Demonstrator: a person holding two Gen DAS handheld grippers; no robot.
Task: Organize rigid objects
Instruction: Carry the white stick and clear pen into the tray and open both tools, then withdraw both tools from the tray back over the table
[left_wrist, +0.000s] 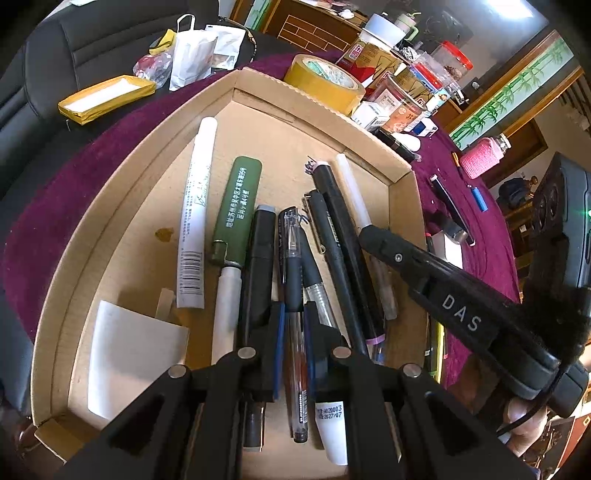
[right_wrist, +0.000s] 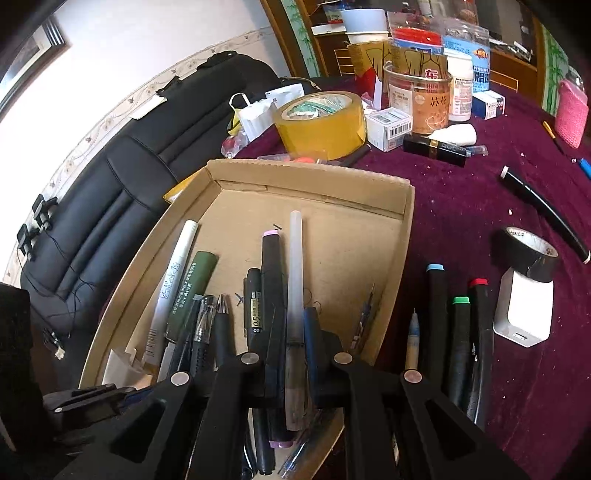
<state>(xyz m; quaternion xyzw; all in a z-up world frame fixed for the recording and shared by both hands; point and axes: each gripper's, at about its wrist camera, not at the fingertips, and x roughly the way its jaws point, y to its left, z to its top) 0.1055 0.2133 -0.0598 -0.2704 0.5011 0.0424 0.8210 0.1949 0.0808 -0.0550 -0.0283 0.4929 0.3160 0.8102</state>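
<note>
A shallow cardboard tray (left_wrist: 122, 206) (right_wrist: 400, 236) on the purple cloth holds several pens and markers. My left gripper (left_wrist: 293, 325) is shut on a clear gel pen with a black grip (left_wrist: 295, 317) lying among the pens in the tray. My right gripper (right_wrist: 295, 332) is shut on a frosted white pen (right_wrist: 295, 280) and holds it over the tray's right side; it shows in the left wrist view (left_wrist: 399, 254) with the same pen (left_wrist: 352, 192). A white marker (left_wrist: 195, 210), a green case (left_wrist: 238, 206) and black pens (left_wrist: 332, 229) lie side by side.
Outside the tray to its right lie black markers with blue, green and red caps (right_wrist: 458, 332), a white charger (right_wrist: 524, 314) with black tape (right_wrist: 528, 251) on it, and a black curved pen (right_wrist: 543, 206). A yellow tape roll (right_wrist: 321, 122), jars and boxes stand behind.
</note>
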